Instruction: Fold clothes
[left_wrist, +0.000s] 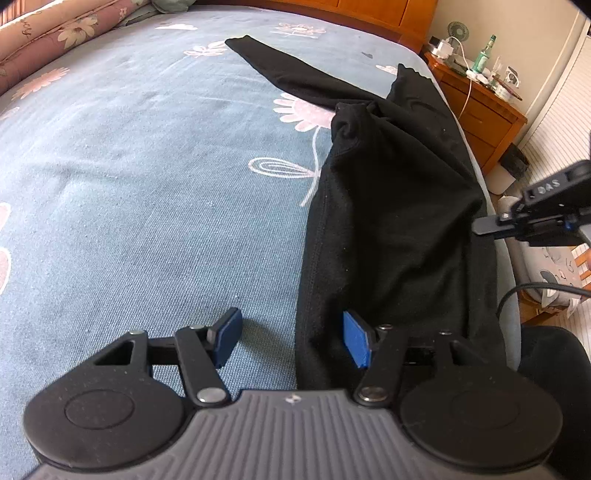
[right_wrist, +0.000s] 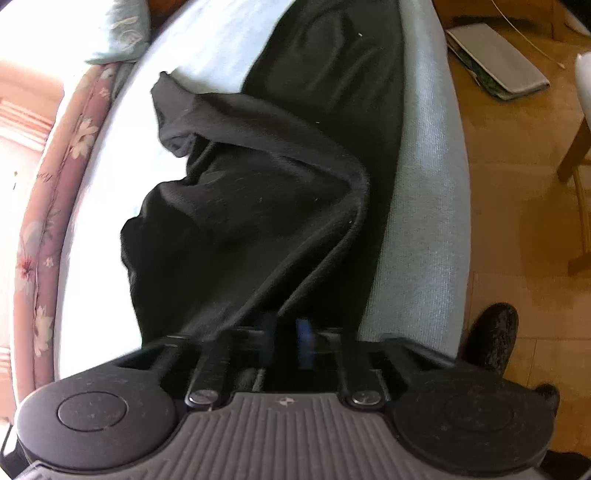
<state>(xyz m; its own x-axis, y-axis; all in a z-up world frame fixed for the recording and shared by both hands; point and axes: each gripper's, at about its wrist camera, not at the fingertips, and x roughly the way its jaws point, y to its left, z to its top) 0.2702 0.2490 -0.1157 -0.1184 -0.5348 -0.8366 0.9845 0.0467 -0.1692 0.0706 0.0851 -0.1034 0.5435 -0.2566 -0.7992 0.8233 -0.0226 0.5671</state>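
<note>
A black long-sleeved garment (left_wrist: 388, 206) lies along the right side of a blue flowered bed sheet (left_wrist: 147, 177), one sleeve stretched toward the headboard. My left gripper (left_wrist: 291, 338) is open just above the sheet, its jaws straddling the garment's near left edge without holding it. My right gripper (right_wrist: 286, 338) is shut on the black garment (right_wrist: 258, 206) at its edge and lifts a fold of it off the bed. The right gripper also shows in the left wrist view (left_wrist: 484, 226) at the garment's right edge.
A wooden headboard (left_wrist: 369, 11) and a nightstand (left_wrist: 480, 103) with bottles and a fan stand at the far right. A flowered quilt (left_wrist: 55, 33) lies at the far left. The bed edge (right_wrist: 428, 184) drops to a wooden floor (right_wrist: 517, 221) with a chair leg.
</note>
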